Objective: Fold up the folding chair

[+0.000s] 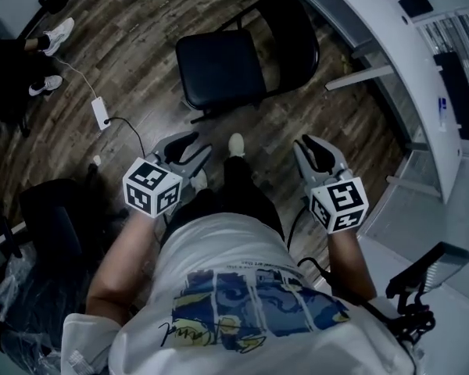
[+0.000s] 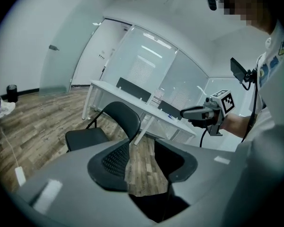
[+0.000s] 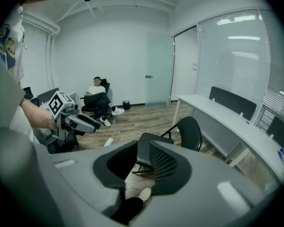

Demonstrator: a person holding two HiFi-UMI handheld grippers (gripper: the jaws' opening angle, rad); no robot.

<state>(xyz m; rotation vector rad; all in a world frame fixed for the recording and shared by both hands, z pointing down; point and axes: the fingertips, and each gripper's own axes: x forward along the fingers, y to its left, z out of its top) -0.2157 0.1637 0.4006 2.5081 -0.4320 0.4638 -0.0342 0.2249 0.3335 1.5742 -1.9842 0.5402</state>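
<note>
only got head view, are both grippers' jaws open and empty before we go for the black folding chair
Observer: Left gripper: jaws apart, with only the wood floor showing between them. Nothing is held.
Operator: and the right
Observer: Right gripper: jaws apart and empty too. The black metal folding chair stands unfolded beyond them, untouched.
Operator: anyone else around
Observer: Yes, a seated person at the room's far end, well apart from the chair.
</note>
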